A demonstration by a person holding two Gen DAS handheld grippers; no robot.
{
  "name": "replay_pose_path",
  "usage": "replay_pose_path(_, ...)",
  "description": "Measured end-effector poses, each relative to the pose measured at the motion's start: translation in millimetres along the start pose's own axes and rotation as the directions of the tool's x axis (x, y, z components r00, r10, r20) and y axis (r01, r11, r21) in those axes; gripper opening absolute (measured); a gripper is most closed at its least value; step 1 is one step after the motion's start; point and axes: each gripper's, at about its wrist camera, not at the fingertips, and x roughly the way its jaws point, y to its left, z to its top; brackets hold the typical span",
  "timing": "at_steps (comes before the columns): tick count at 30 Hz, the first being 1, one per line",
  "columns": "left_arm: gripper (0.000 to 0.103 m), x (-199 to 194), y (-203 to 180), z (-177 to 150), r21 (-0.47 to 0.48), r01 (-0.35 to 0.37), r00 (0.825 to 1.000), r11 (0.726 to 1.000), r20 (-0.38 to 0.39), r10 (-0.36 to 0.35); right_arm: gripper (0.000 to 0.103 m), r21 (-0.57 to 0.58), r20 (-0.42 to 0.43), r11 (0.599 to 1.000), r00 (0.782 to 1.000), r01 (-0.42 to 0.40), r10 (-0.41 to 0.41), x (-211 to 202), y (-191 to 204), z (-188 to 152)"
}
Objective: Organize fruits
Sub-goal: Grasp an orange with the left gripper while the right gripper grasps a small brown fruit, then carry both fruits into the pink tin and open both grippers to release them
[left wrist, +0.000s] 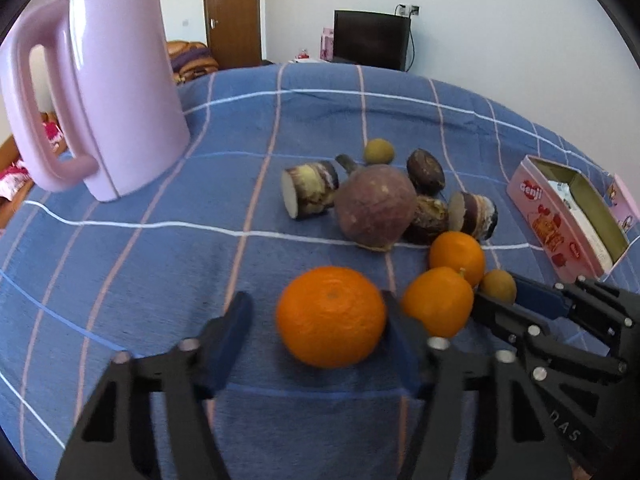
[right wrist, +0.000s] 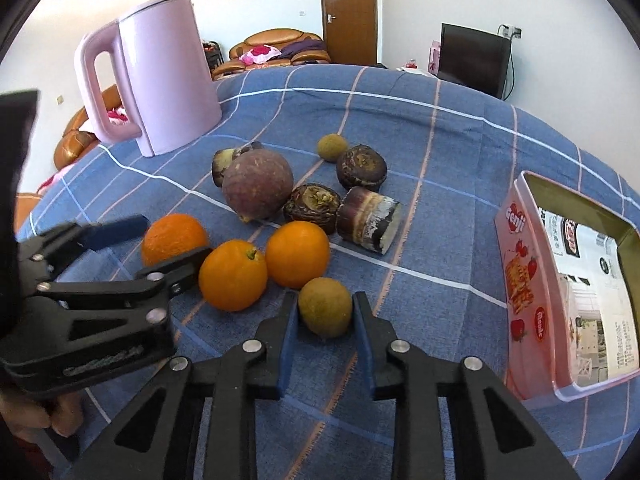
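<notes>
In the left wrist view, the left tongs (left wrist: 316, 320) straddle a large orange (left wrist: 331, 316) at six o'clock on the blue checked cloth (left wrist: 120, 240). The right-hand pad touches its skin, but the left-hand finger stands clear, so it is not yet clamped. The orange looks firm yet slightly giving, with pebbled peel that should grip well; I would hold it across its widest part, gently, to avoid bruising. At three o'clock lies a pink box (left wrist: 560, 216) printed "Genji". Across the right tongs, also at three o'clock, runs partial lettering, "DAS".

In the right wrist view, the right tongs (right wrist: 325, 314) are closed on a small brown-green round fruit (right wrist: 325, 307) at six o'clock, both pads pressed to its sides. It looks light and thin-shelled, likely to crack or roll out if squeezed hard, so a grip at its middle is best. Two smaller oranges (right wrist: 296, 254) sit at ten o'clock of it. The "Genji" box, with strawberry pictures, is at three o'clock; the pink kettle (right wrist: 168, 80) stands at eleven o'clock.
</notes>
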Motion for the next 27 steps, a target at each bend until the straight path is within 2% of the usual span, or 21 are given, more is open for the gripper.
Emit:
replay_pose_path(2,0.05,0.4,-2.8,0.9,0.002,-0.003,1.0,1.0,0.004,0.003,0.028,0.012,0.004,1.0,1.0,-0.007,0.007,-1.5,-2.8,-0.7)
replay_pose_path(7,0.049,-0.9,-8.4,1.7,0.009,-0.045,0.999,0.999,0.013,0.045,0.028,0.04,0.065,0.999,0.998,-0.027,0.025,-13.6,-9.8,-2.5)
replay_pose_path(12,0.049,-20.3,-7.0,-0.2,-0.034,-0.078,0.99,0.996,0.111,0.082,0.028,0.046,0.165,0.999,0.986,-0.009,0.002,-35.2,-12.4,-0.4)
replay_pose_path(15,0.049,-34.1,-15.3,-1.4,-0.034,-0.116,0.976,0.993,0.183,0.12,0.028,0.061,0.237,0.998,0.972,-0.006,-0.008,-52.5,-17.8,1.8)
replay_pose_path(18,0.049,-45.8,-28.7,-0.7,-0.016,-0.13,0.96,0.991,0.249,0.13,0.028,0.06,0.317,0.997,0.947,0.041,-0.058,-71.2,-21.8,5.5)
replay_pose_path(24,0.049,-65.3,-64.6,7.3,0.024,-0.112,0.932,0.993,0.349,0.097,0.029,0.108,0.395,0.987,0.906,0.119,-0.153,-94.2,-47.3,4.0)
replay_pose_path(27,0.049,-66.5,-86.0,13.6,0.062,-0.092,0.931,0.994,0.359,0.064,0.029,0.15,0.398,0.978,0.897,0.145,-0.194,-99.9,-66.5,0.4)
